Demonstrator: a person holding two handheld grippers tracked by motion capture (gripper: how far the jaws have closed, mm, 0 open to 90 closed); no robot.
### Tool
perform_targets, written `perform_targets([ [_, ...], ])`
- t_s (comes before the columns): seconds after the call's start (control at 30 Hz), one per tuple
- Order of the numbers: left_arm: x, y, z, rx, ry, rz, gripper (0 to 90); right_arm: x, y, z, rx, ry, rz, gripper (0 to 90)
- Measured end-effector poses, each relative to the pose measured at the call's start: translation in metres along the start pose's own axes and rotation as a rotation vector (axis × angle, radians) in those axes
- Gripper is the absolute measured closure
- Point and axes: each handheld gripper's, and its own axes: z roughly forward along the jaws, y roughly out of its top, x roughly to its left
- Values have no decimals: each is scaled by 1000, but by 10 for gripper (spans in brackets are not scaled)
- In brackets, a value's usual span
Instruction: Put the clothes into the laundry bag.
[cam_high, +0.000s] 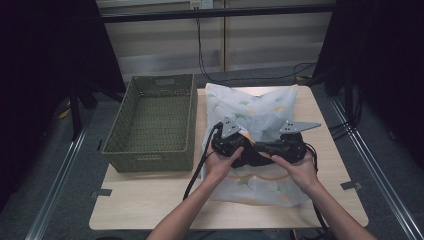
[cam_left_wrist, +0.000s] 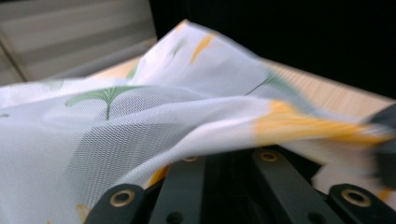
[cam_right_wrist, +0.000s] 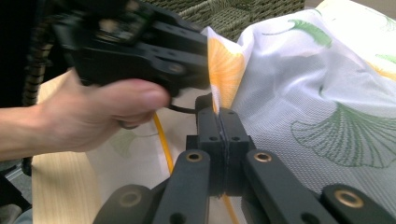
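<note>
Two claws work the white leaf-printed cloth (cam_high: 260, 125) that lies spread on the tabletop (cam_high: 150, 200), just right of the woven basket (cam_high: 155, 120). The right claw (cam_right_wrist: 219, 114) is clamped tight on a cloth edge, and the left claw (cam_high: 235, 150), held close beside it, is closed with cloth draped over its jaws. This looks like a fold in progress; the next move likely calls for drawing the pinched edge across without letting the thin fabric slip.

wall (cam_high: 165, 40): pale panelled | floor (cam_high: 55, 165): grey | sides: black curtains (cam_high: 45, 60)
</note>
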Motion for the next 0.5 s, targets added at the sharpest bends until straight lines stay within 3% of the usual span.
perform_targets([
  [0.03,1,-7,6,32,-7,-5,863,0,-1,1,6,1,1,900],
  [0.13,-4,-21,16,98,14,32,815,-1,-3,5,25,-3,6,900],
  [0.27,-4,-31,19,110,-2,8,710,-2,-6,9,43,-1,5,900],
  [0.37,-3,-28,16,105,10,-12,507,-5,-8,9,50,-7,7,900],
  [0.4,-2,-27,13,112,-5,-37,452,-6,-9,9,53,-10,12,900],
  [0.5,-3,-27,6,130,-42,-31,340,-9,-11,10,58,-14,20,900],
])
